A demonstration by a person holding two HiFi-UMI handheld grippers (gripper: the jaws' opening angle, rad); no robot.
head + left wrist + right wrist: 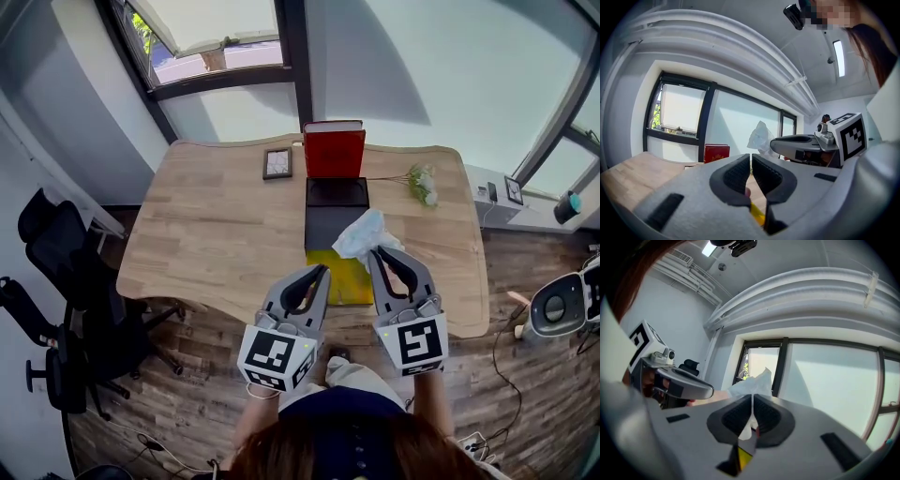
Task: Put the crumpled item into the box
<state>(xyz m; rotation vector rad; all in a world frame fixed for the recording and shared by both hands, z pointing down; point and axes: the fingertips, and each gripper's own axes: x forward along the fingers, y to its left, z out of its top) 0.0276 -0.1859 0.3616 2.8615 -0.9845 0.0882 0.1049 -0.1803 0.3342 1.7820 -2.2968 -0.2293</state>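
On the pale wooden table (216, 225) lies the black open box with an upright red lid (335, 217). The right gripper (380, 253) is clamped on the crumpled white paper (361, 234), just above the box's near end. The left gripper (323, 270) is closed and empty. The box's dark interior is hard to read.

Box (330, 228) on table (216, 234), frame (277, 163) left, flowers (422, 183) right

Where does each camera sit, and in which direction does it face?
Head view: on the person's head, facing steeply down at the table; hair, left gripper and right gripper show.
Left gripper view: on the left gripper, facing along its shut jaws toward the windows.
Right gripper view: on the right gripper, facing along jaws pinching the crumpled item.
Shared: all three show the crumpled item.
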